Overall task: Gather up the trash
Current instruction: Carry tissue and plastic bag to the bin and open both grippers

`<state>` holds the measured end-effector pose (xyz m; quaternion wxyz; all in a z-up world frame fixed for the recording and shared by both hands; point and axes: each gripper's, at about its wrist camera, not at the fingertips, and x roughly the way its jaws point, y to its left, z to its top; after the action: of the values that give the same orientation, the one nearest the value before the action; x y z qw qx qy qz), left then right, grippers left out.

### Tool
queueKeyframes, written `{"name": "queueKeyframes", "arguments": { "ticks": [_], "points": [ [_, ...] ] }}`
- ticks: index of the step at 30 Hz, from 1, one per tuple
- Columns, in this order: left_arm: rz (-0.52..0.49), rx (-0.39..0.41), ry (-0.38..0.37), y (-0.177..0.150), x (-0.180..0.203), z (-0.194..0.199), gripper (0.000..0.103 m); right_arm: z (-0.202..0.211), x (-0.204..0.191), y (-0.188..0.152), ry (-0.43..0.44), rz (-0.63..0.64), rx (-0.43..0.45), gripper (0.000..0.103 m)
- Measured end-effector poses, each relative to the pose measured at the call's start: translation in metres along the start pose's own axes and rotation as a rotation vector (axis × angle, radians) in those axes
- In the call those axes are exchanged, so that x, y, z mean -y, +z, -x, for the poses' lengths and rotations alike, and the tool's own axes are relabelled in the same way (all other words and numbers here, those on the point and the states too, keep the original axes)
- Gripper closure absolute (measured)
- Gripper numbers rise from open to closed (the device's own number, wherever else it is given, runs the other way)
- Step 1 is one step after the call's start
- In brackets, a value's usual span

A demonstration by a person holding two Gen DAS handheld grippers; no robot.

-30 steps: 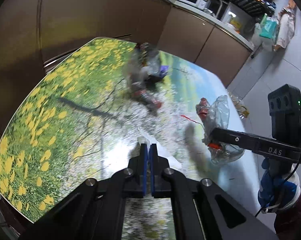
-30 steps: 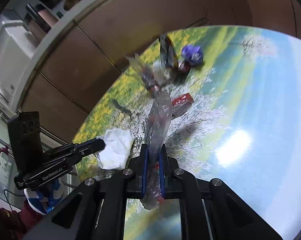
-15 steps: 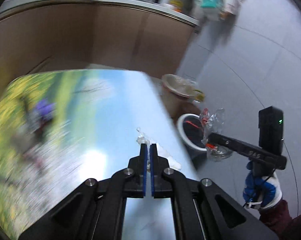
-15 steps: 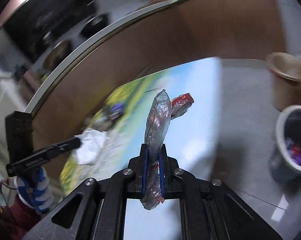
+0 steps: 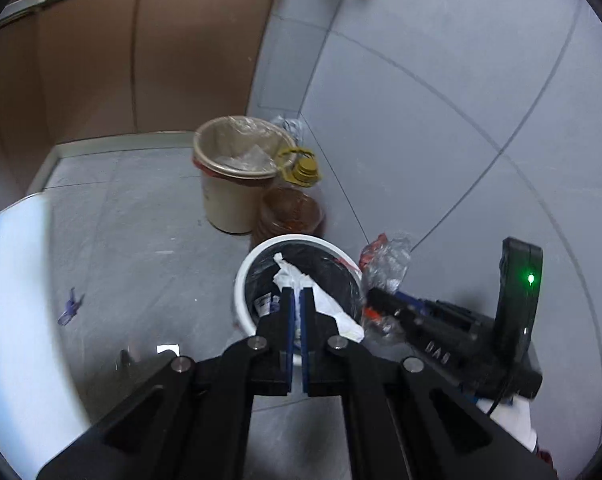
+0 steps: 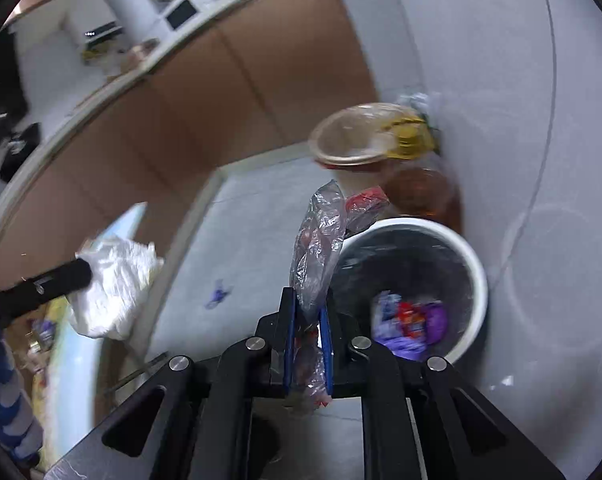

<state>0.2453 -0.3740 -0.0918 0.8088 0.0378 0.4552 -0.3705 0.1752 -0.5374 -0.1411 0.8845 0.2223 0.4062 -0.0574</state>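
Tissue [image 5: 297,278], soft and featherlight, sits pinched in my left gripper [image 5: 297,300] over the white bin [image 5: 245,276] at lower centre. Right view: my right gripper [image 6: 307,312] clamps a crinkly, slippery plastic wrapper [image 6: 317,240] mid-length, beside that bin's rim.

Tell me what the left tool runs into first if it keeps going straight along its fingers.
Probably the white bin with the black liner. The left tool, shut on a white tissue, points into its open mouth, so the tissue would reach the liner first. Depth is hard to judge in the fisheye view.
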Motion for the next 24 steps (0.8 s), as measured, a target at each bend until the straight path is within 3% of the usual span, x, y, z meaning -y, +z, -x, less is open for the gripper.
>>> {"name": "queueKeyframes", "arguments": {
  "ticks": [4,8,11,16,24],
  "points": [
    [0.028,-0.058,-0.009,0.015,0.005,-0.061,0.099,-0.034,0.025,0.007,-0.072,-0.018,-0.032,0.083],
    [0.055,-0.124,-0.018,0.010,0.000,-0.103,0.099,-0.054,0.043,0.005,-0.128,-0.037,-0.045,0.055],
    [0.076,-0.149,-0.042,0.002,-0.006,-0.115,0.099,-0.056,0.050,0.003,-0.136,-0.061,-0.044,0.055],
    [0.094,-0.133,-0.065,-0.005,-0.014,-0.097,0.098,-0.049,0.053,-0.005,-0.129,-0.073,-0.027,0.055],
    [0.108,-0.075,-0.090,0.010,-0.015,-0.077,0.098,-0.026,0.024,-0.009,-0.078,-0.077,0.017,0.055]
  ]
}}
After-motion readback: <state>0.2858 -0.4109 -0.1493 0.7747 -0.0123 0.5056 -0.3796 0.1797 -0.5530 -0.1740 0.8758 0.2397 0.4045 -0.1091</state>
